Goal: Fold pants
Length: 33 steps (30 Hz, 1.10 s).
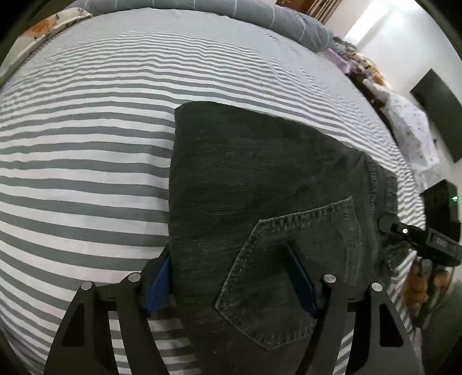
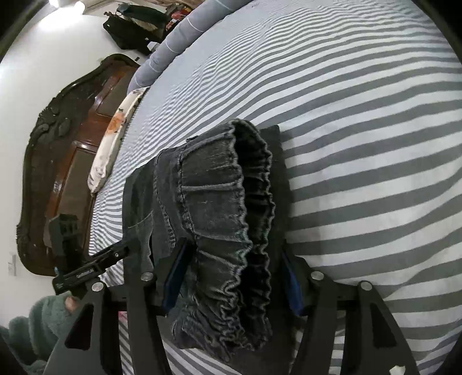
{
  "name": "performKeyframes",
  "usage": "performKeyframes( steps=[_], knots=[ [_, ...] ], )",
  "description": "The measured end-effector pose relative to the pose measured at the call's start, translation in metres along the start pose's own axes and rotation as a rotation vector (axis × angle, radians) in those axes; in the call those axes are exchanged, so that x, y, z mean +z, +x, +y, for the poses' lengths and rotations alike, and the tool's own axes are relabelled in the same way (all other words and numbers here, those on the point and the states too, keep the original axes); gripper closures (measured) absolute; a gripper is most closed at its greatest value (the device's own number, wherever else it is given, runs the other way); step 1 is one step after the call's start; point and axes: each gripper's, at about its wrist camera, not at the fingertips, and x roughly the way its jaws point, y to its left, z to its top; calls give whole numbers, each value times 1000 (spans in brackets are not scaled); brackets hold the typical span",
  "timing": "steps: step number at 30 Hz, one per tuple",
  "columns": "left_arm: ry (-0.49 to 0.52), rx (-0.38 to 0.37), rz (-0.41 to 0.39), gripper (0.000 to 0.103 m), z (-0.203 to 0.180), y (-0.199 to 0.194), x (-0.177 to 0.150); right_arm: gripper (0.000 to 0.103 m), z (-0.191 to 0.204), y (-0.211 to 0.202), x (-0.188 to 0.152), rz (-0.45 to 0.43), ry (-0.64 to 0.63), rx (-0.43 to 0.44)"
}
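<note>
Dark grey denim pants lie folded on a grey-and-white striped bed sheet. A back pocket faces up near my left gripper, whose blue-padded jaws stand wide apart over the fabric, holding nothing. In the right wrist view the elastic waistband bunches up between the blue pads of my right gripper, whose jaws stand apart around it without pinching. The right gripper also shows at the left wrist view's right edge, and the left gripper shows at the left of the right wrist view.
A grey pillow lies at the far end of the bed. A floral pillow sits by the dark wooden headboard. A black bag rests against the white wall. More bedding lies beyond the bed's right edge.
</note>
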Motion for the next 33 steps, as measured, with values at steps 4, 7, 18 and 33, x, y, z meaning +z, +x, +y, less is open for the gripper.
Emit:
performKeyframes(
  steps=[4,7,18,33],
  knots=[
    [11,18,-1,38,-5,-1,-1,45,0,-1,1,-2,3,-13],
    [19,31,3,41,-7,0,0,45,1,-2,-2,-7,4,-25],
    [-7,37,-20,77,-9,-4,6,74,26,-3,-7,-41,24,-102],
    [-12,-16,-153,86,-3,-54,41,79,92,-22,20,-94,-43,-105]
  ],
)
